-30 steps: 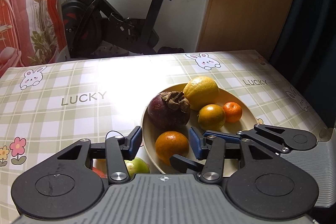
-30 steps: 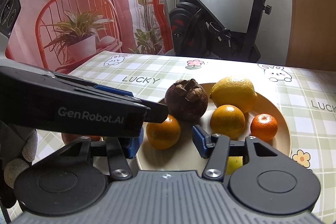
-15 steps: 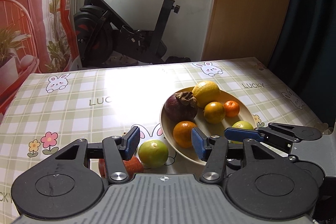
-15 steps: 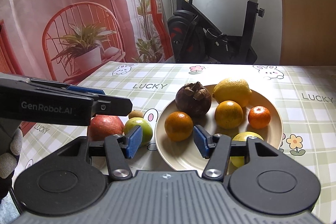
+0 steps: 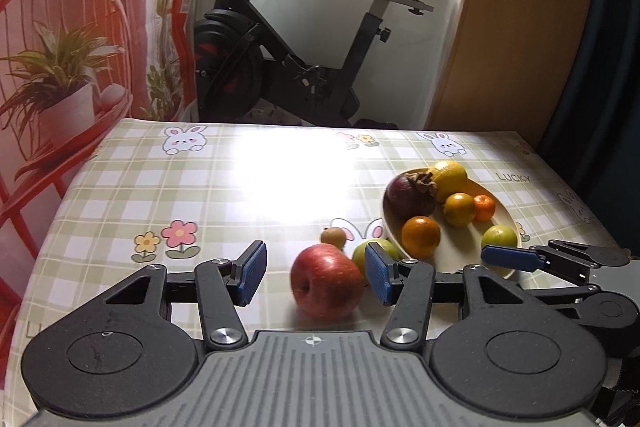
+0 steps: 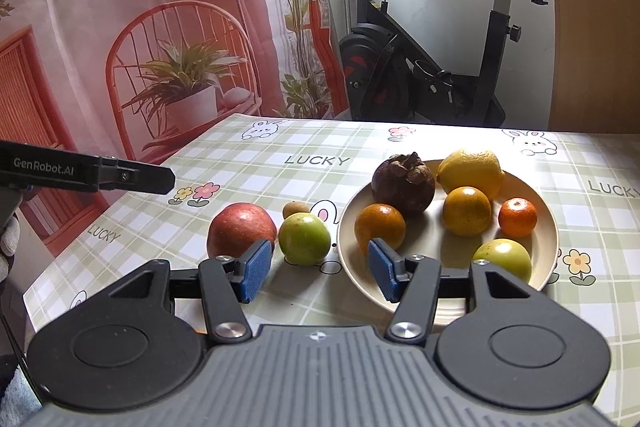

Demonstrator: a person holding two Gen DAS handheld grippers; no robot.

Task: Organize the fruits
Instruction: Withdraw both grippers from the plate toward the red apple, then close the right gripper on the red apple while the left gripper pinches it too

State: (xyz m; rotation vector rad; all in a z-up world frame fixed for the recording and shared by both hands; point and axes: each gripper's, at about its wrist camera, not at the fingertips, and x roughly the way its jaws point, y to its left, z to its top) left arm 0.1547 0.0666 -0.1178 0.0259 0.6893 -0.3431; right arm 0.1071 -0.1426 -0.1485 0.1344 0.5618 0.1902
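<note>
A beige plate [image 6: 548,227] [image 5: 502,205] holds a dark mangosteen [image 6: 403,183], a lemon [image 6: 471,171], two oranges, a small tangerine [image 6: 517,217] and a green fruit [image 6: 505,257]. Left of the plate on the cloth lie a red apple [image 5: 326,281] [image 6: 241,230], a green fruit [image 6: 305,238] and a small brown kiwi [image 6: 295,209]. My left gripper [image 5: 314,277] is open, its blue pads either side of the apple but above and short of it. My right gripper [image 6: 318,273] is open and empty, near the plate's front-left rim.
The table wears a green checked cloth [image 5: 240,179] printed with rabbits, flowers and "LUCKY". An exercise bike [image 5: 296,47] stands behind the far edge, a wooden panel [image 5: 516,19] at right. A red backdrop with a chair and plant hangs at left.
Both grippers have pulled back and up from the plate, and the left one has swung left. The apple, green fruit and kiwi beside the plate have come into full view.
</note>
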